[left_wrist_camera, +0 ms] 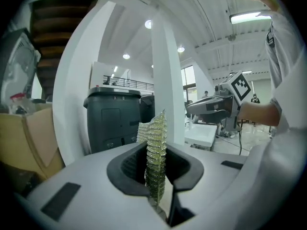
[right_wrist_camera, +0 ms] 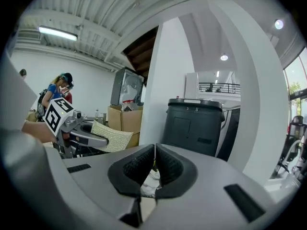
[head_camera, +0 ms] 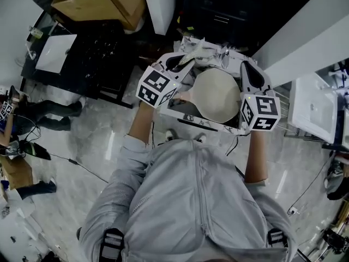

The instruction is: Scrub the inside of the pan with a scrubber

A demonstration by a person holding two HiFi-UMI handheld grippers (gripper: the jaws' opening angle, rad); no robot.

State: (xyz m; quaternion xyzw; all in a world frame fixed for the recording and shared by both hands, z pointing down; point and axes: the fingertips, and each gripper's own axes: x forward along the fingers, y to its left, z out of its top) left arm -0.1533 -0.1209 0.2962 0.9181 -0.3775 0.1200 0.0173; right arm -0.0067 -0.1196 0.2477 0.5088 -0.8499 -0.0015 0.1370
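A cream pan lies bottom up-facing on a cluttered white rack, its handle toward the left. My left gripper hovers over the pan's far left side, shut on a gold-green mesh scrubber that stands upright between the pads. The right gripper view shows that same scrubber sticking out of the left gripper. My right gripper is above the pan's right rim, its pads closed together with nothing clearly held. Both gripper views point level and away, so the pan is out of them.
A black bin and a white pillar stand ahead of the grippers. Cardboard boxes sit at the far left, a white sink unit at the right. A person is on the floor at left.
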